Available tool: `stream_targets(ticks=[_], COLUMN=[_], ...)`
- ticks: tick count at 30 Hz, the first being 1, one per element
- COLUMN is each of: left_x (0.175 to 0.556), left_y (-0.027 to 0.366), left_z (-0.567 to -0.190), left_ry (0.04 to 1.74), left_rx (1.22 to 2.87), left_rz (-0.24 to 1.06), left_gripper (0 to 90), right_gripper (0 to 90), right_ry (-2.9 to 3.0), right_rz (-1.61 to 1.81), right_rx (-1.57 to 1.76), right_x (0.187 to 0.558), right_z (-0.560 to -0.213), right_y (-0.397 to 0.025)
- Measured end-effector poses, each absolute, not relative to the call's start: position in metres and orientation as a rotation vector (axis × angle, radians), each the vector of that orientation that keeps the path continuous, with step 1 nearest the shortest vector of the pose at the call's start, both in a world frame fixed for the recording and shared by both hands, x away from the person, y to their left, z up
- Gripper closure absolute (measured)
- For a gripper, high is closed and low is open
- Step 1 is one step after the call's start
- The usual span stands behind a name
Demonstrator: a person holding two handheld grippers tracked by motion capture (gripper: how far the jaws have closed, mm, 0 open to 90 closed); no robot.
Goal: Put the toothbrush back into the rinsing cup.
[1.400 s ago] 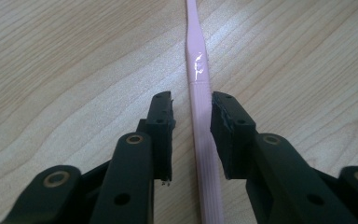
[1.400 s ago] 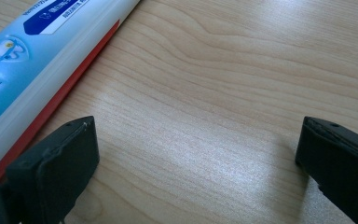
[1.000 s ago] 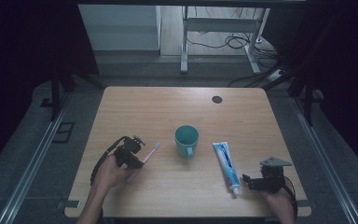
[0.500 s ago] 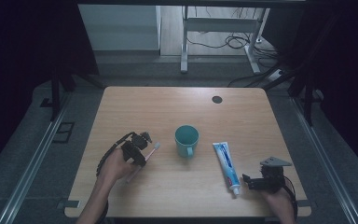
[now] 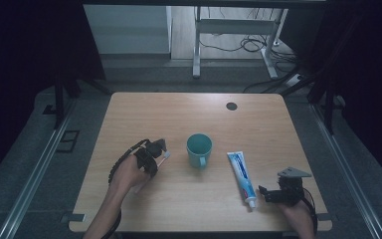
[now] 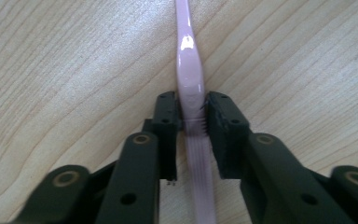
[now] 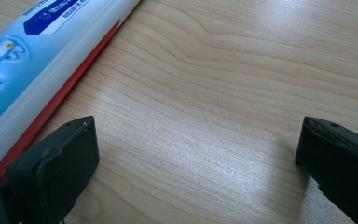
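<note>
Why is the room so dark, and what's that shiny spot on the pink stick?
In the high view the surroundings are dim and just the table looks lit; in the left gripper view the pink toothbrush carries a small white glare spot, and the jaws look slightly soft.

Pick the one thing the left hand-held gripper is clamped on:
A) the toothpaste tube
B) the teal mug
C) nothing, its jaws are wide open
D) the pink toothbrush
D: in the left gripper view, the left hand-held gripper has both jaws pressed against the pink toothbrush handle.
</note>
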State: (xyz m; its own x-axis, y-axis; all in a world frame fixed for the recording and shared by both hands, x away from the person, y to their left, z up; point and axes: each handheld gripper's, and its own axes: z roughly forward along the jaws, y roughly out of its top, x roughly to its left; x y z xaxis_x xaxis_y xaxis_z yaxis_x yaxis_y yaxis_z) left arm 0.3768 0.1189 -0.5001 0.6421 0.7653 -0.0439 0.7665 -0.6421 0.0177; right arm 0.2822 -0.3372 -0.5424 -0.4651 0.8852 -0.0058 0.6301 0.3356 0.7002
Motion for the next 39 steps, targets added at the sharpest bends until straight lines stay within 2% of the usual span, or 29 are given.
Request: stream_targets(ticks=[8,26,39], left_x=[0.377,0.372,0.366], left_y=[0.119,0.133,0.138], left_z=[-0.500,-0.478,-0.465], left_ry=[1.317,1.255,1.167], left_rx=[2.814,2.631,2.500], left_rz=[-0.044,-0.041,0.029], left_gripper=[79.2,79.2,79.2], right_gripper=[0.0,0.0,0.0], right_ry=[2.219,2.219,2.219], right_rz=[0.902,0.902,0.902], right_rx=[1.337,1.337,1.337], right_x=[0.282,0.282,0.282], right_z=[-0.542,-0.542,-0.542], right_y=[-0.337,-0.337,-0.337])
